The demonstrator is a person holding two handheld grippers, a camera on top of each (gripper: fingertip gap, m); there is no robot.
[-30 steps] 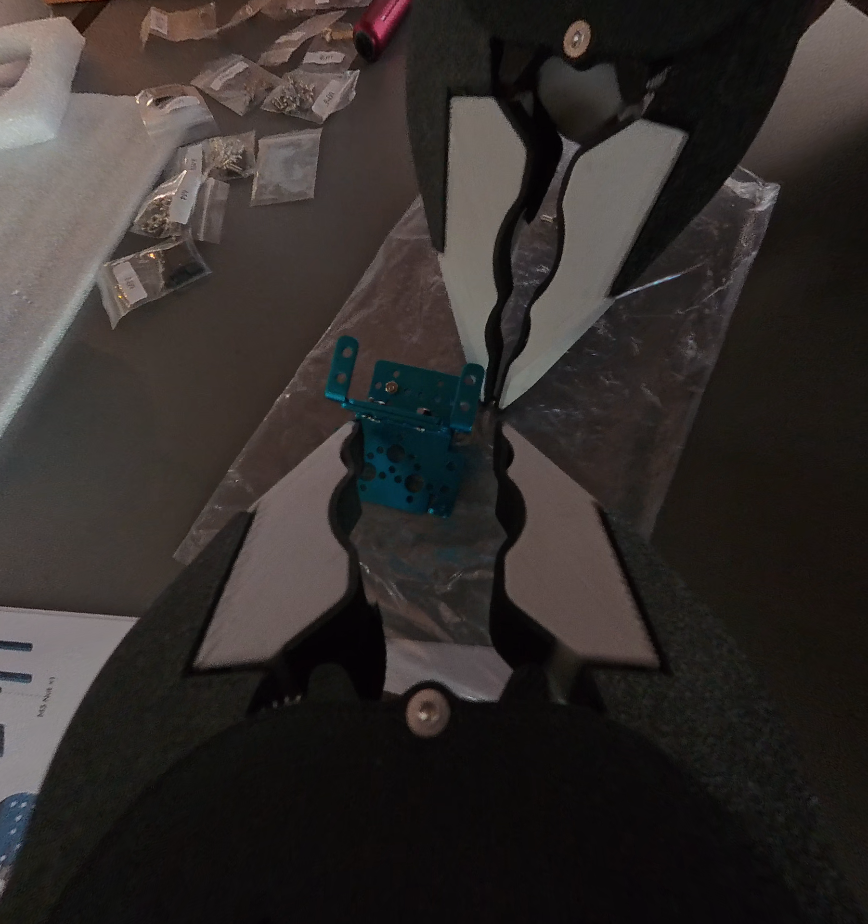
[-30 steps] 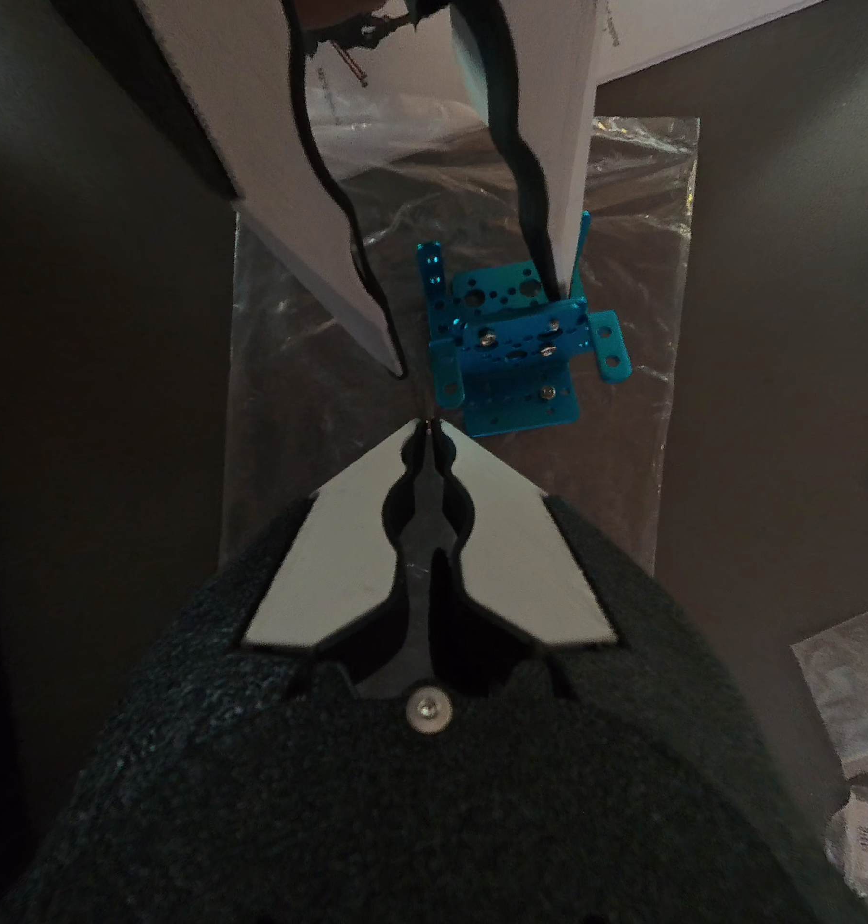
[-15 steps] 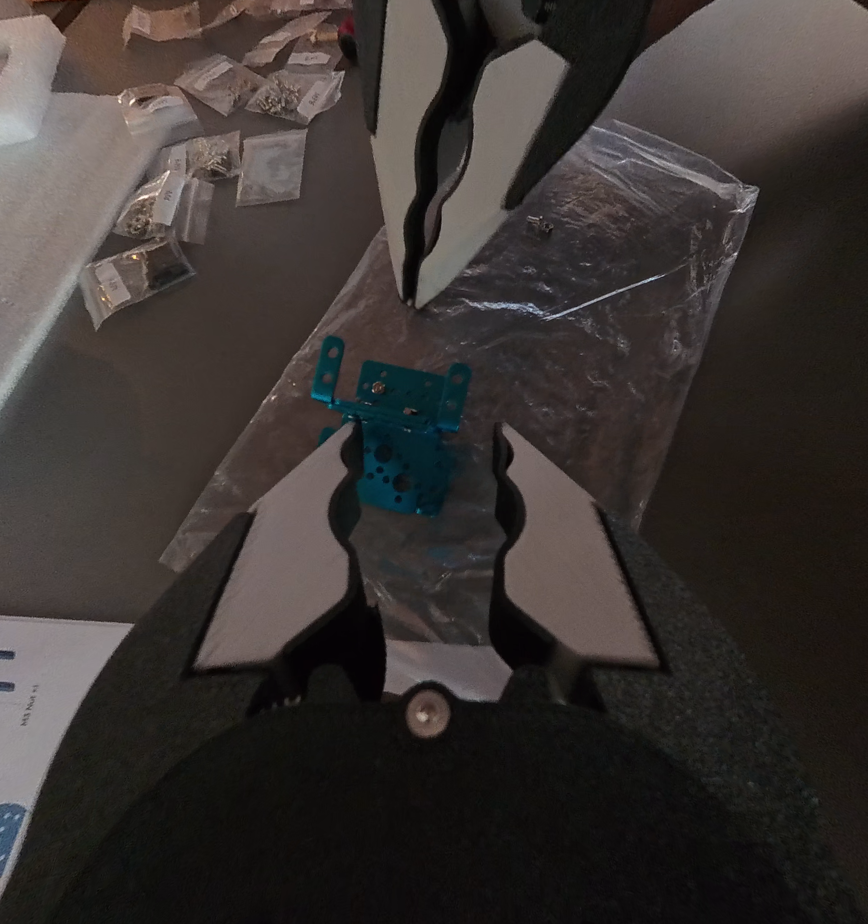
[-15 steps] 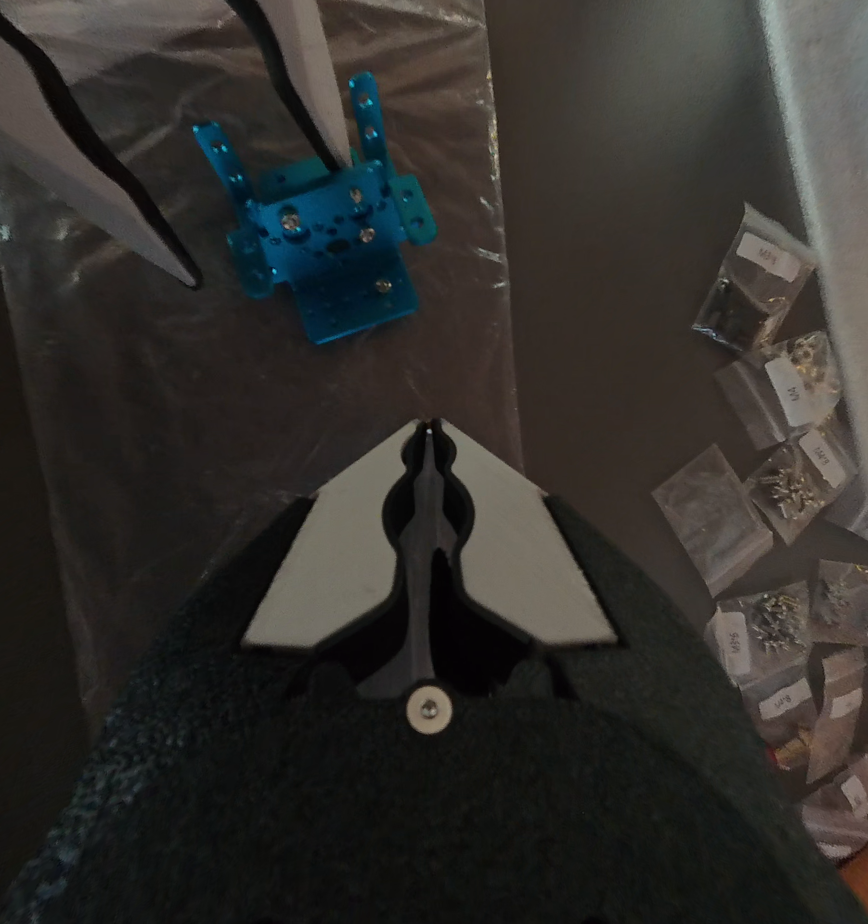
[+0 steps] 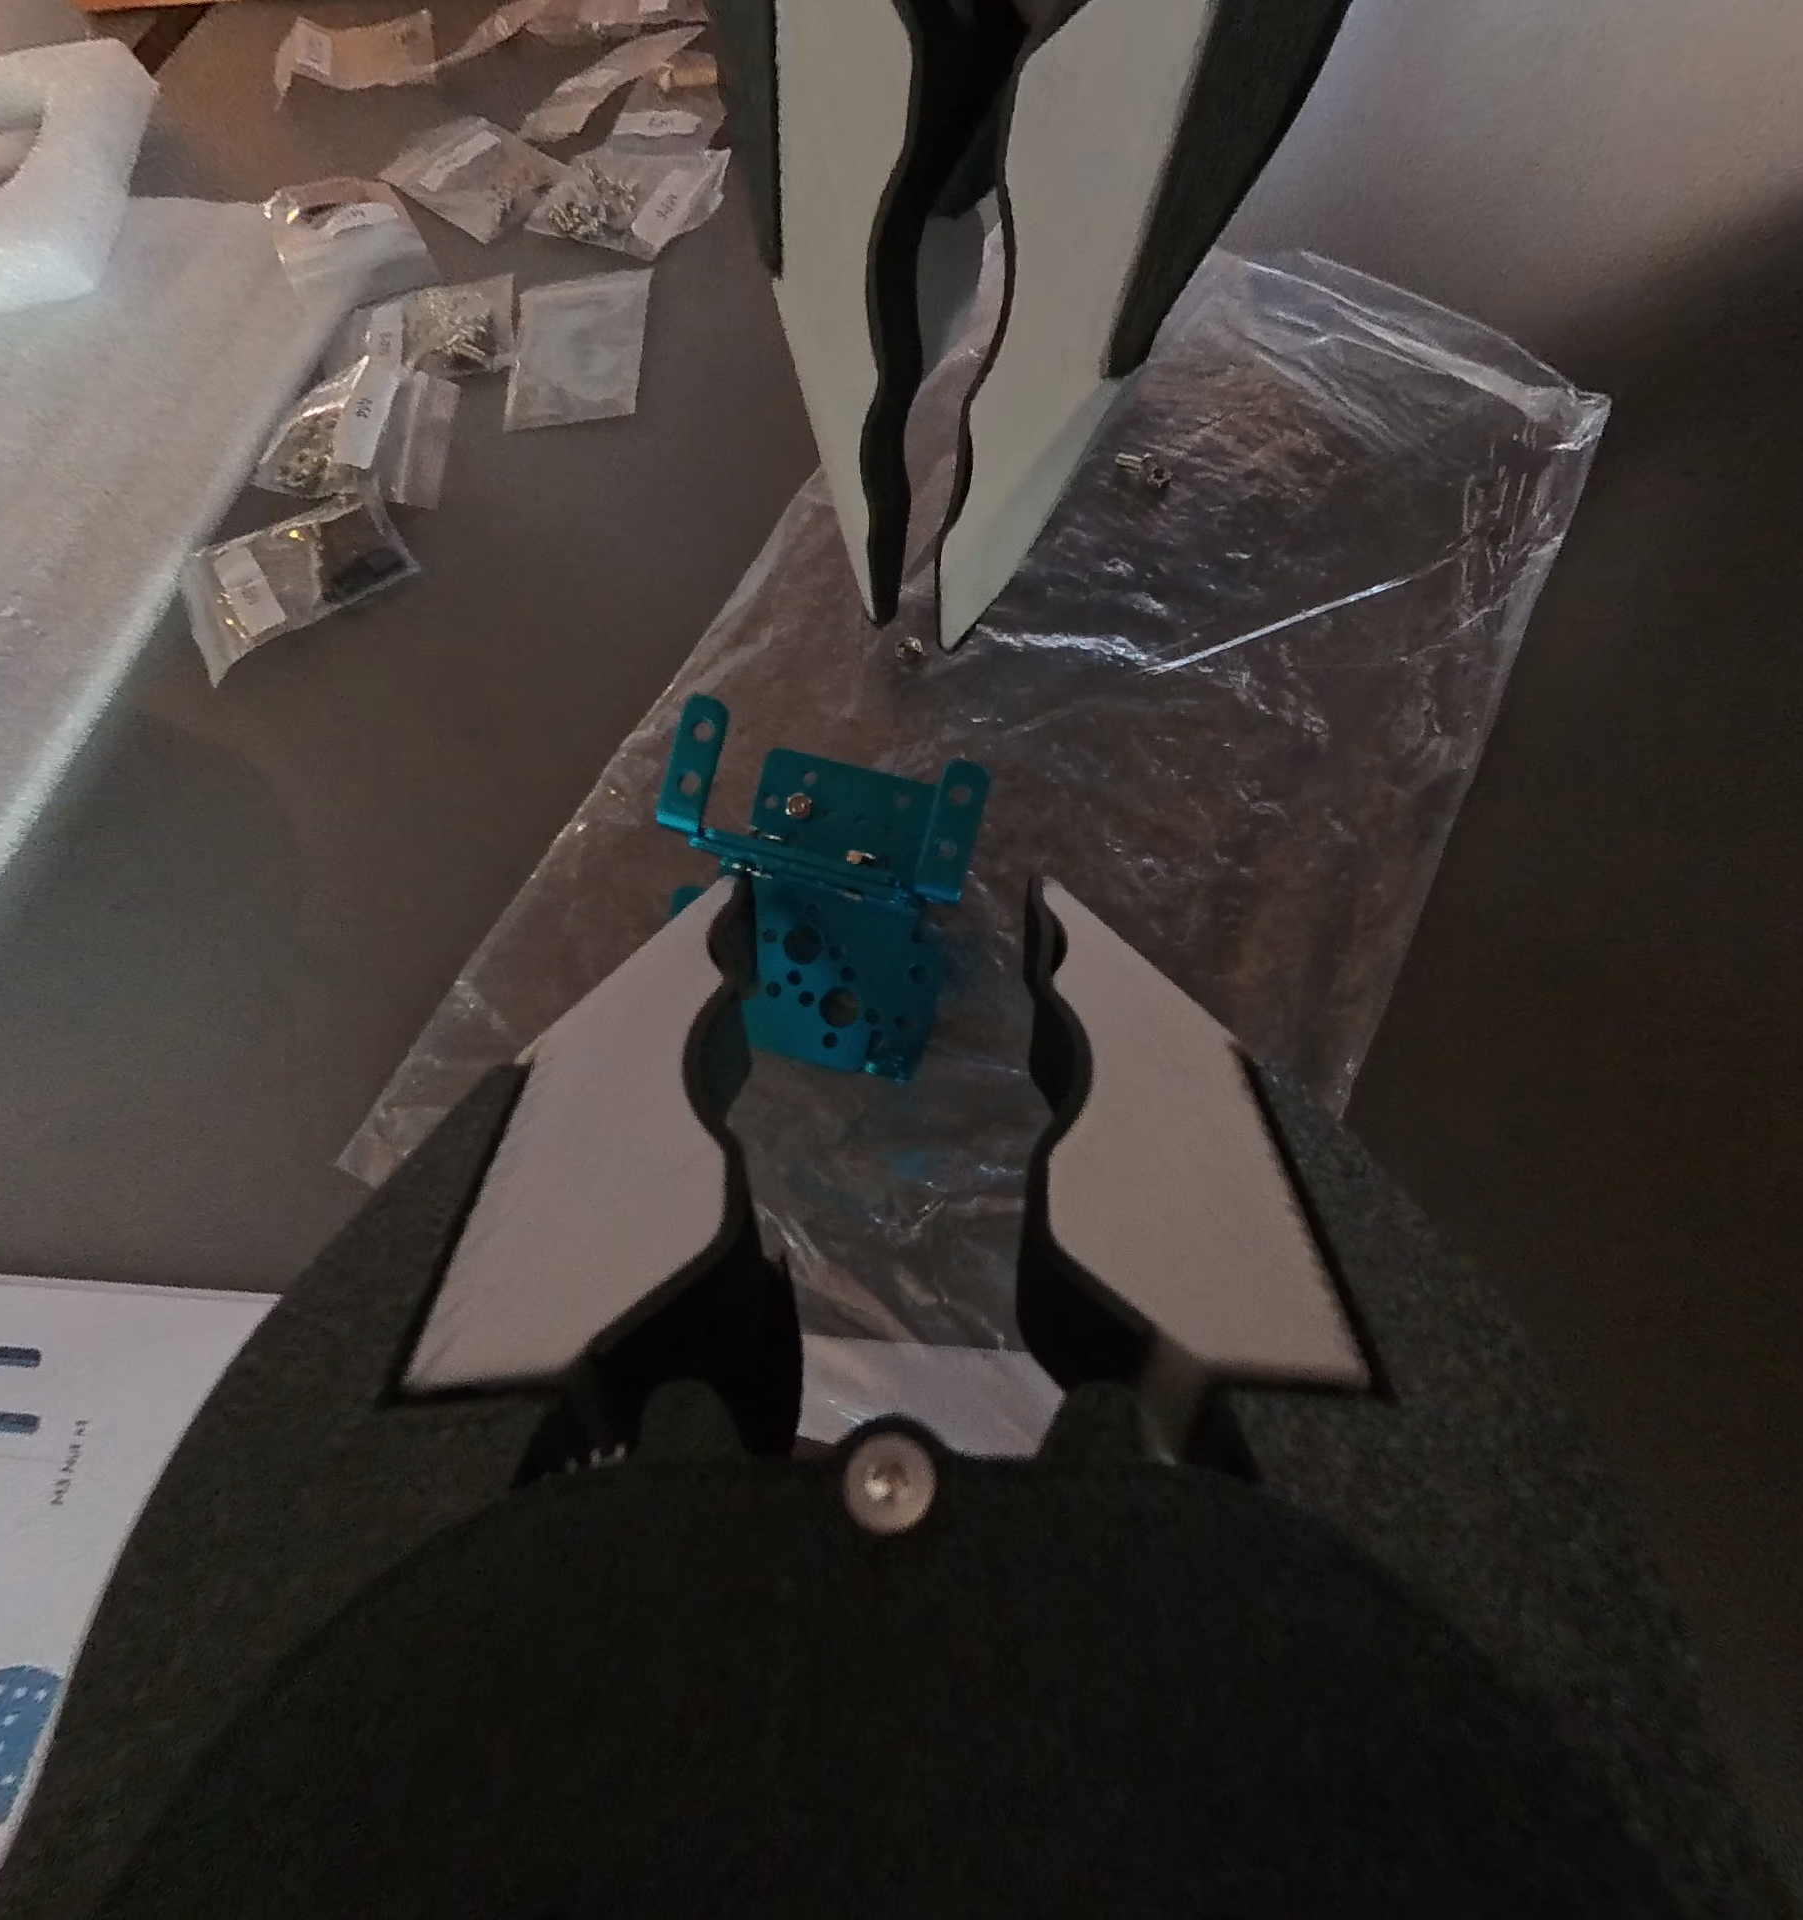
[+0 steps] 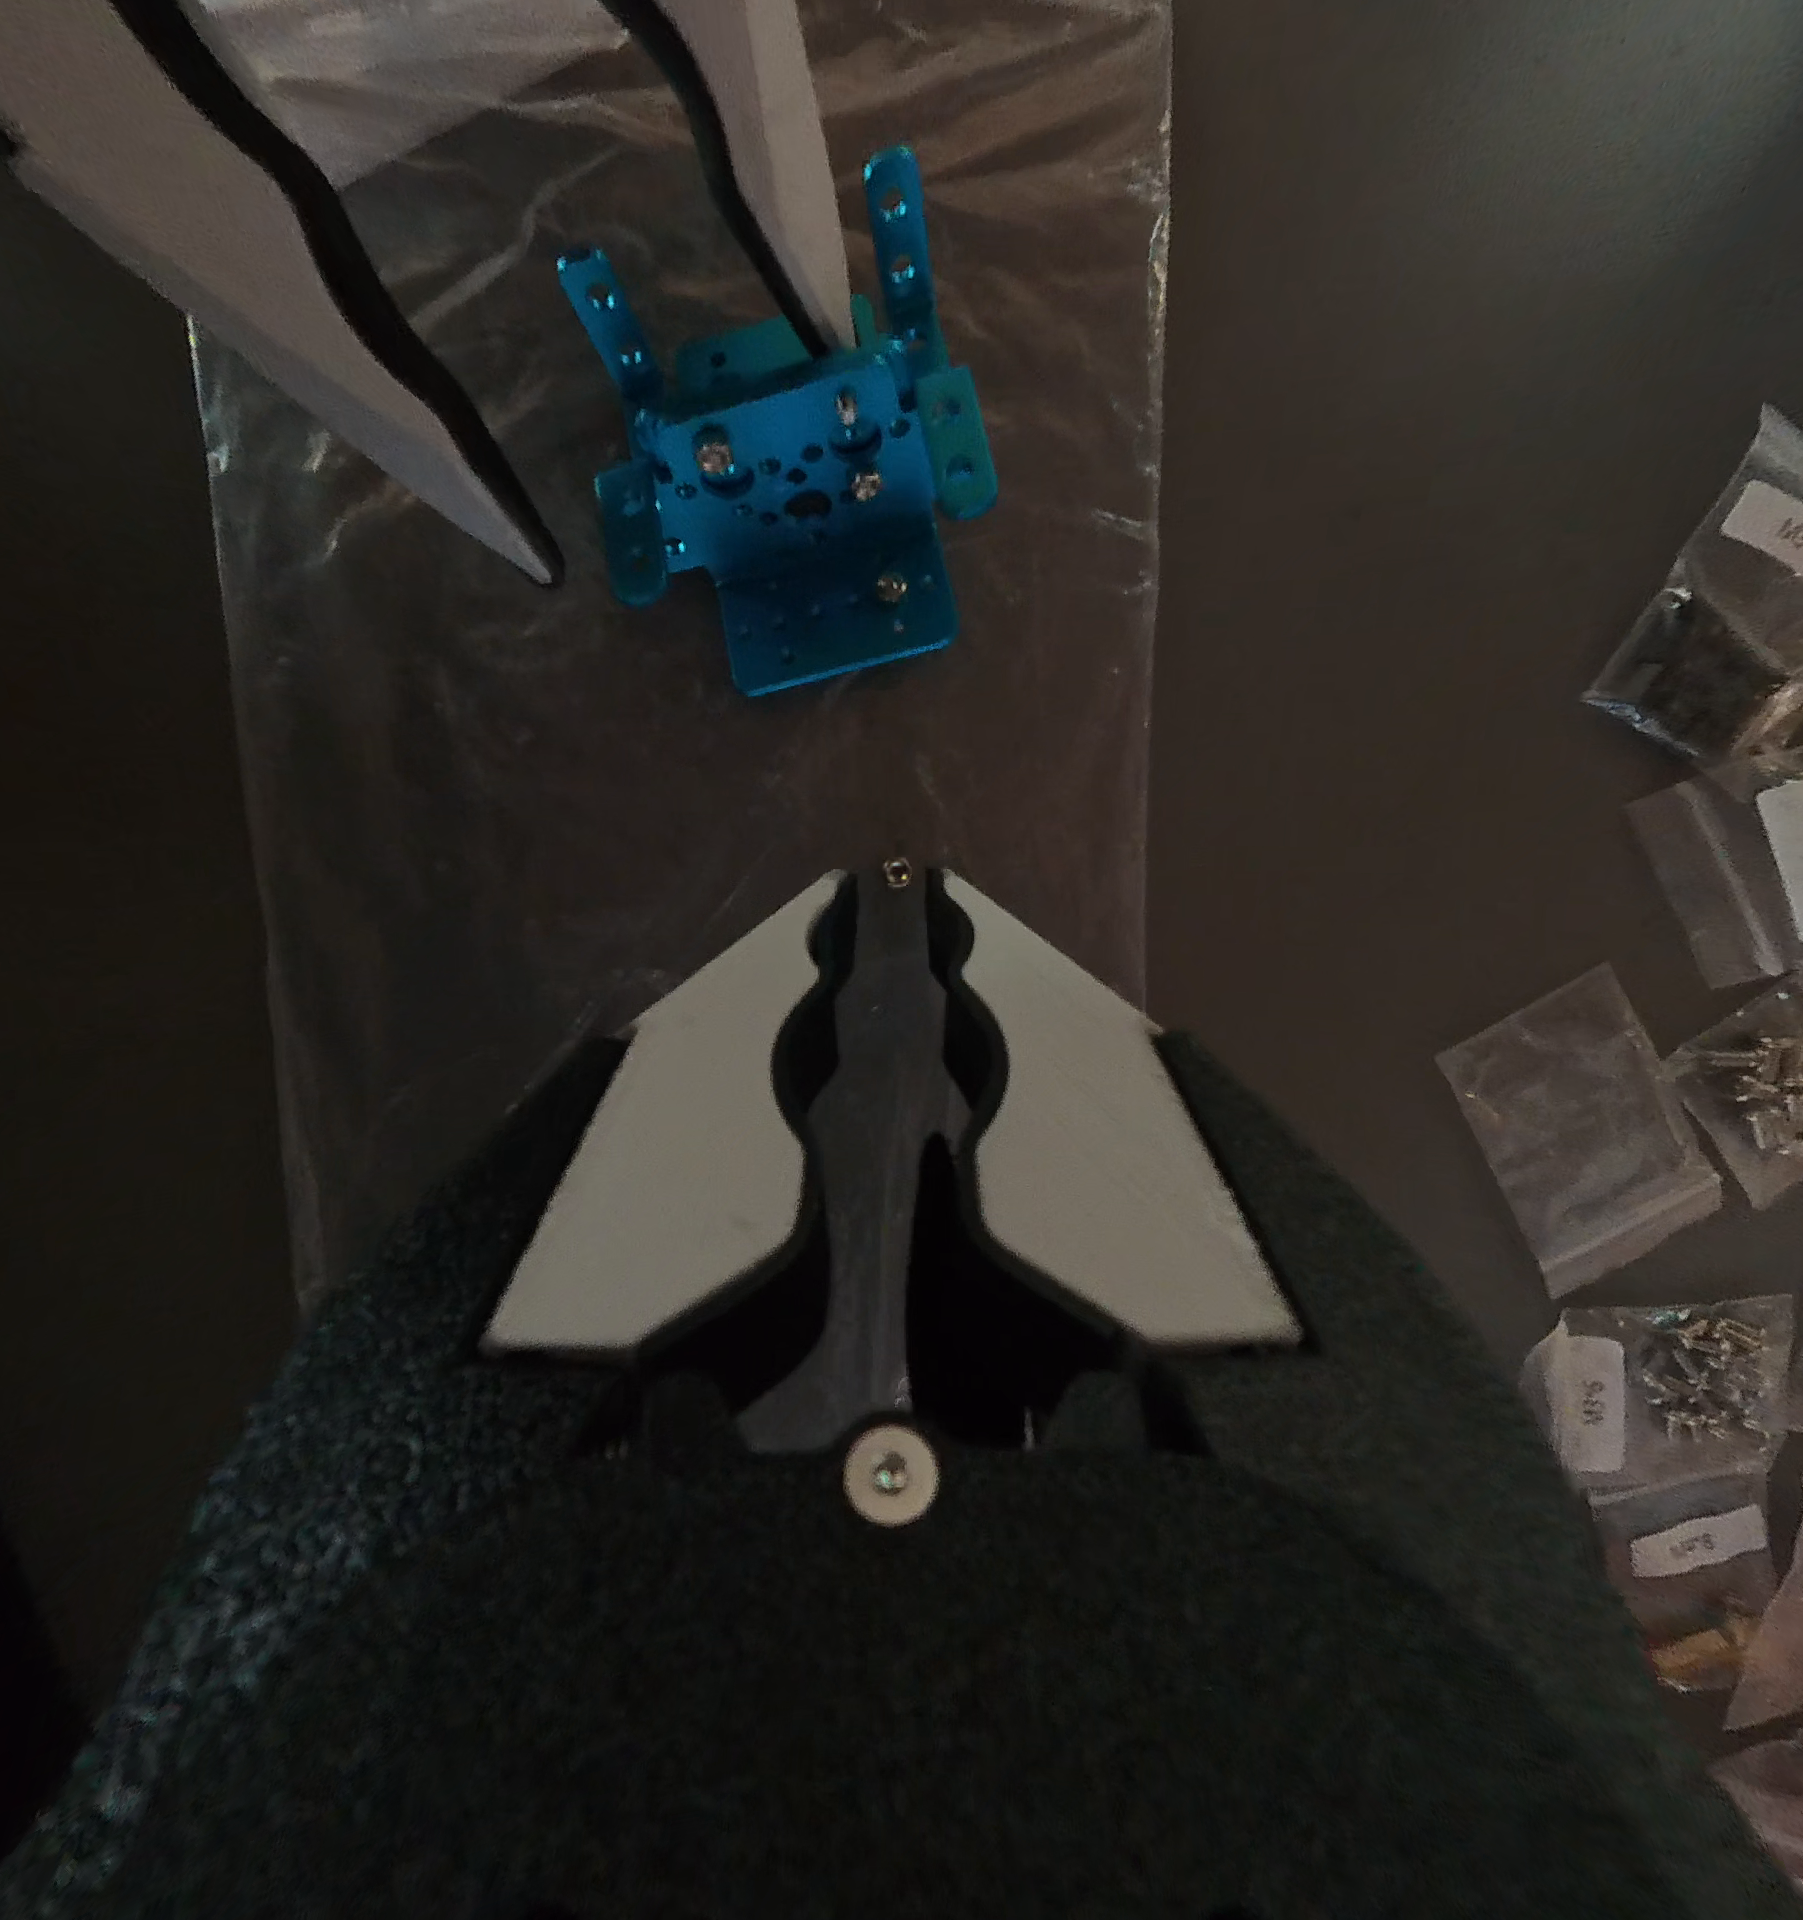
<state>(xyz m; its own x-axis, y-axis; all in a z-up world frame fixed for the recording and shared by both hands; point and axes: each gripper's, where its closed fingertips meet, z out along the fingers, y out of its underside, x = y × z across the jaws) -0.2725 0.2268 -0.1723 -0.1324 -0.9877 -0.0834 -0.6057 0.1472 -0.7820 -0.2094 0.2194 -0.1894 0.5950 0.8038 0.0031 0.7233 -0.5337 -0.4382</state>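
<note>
A blue perforated metal bracket assembly [image 5: 835, 935] lies on a clear plastic bag [image 5: 1240, 779]. My left gripper [image 5: 881, 888] is open, with its fingers on either side of the bracket's near end. From the right wrist view the bracket [image 6: 793, 499] sits between the left gripper's fingers [image 6: 694, 452]. My right gripper [image 6: 892, 875] is open by a narrow gap, a short way from the bracket. A small silver screw [image 6: 894, 871] lies on the bag just at its tips. The left wrist view shows this screw [image 5: 910, 647] under the right gripper [image 5: 918, 629].
A second small screw [image 5: 1151, 473] lies farther off on the bag. Several small bags of hardware [image 5: 461, 343] [image 6: 1759, 1091] lie on the dark table. White foam [image 5: 66, 468] is at the left. A printed instruction sheet [image 5: 35, 1507] lies at the near left. The tips of one gripper are about 7 centimetres away from the tips of the other.
My right gripper has drawn back from the bracket and parted its jaws slightly; a small screw now shows at its tips. My left gripper stays open around the bracket.
</note>
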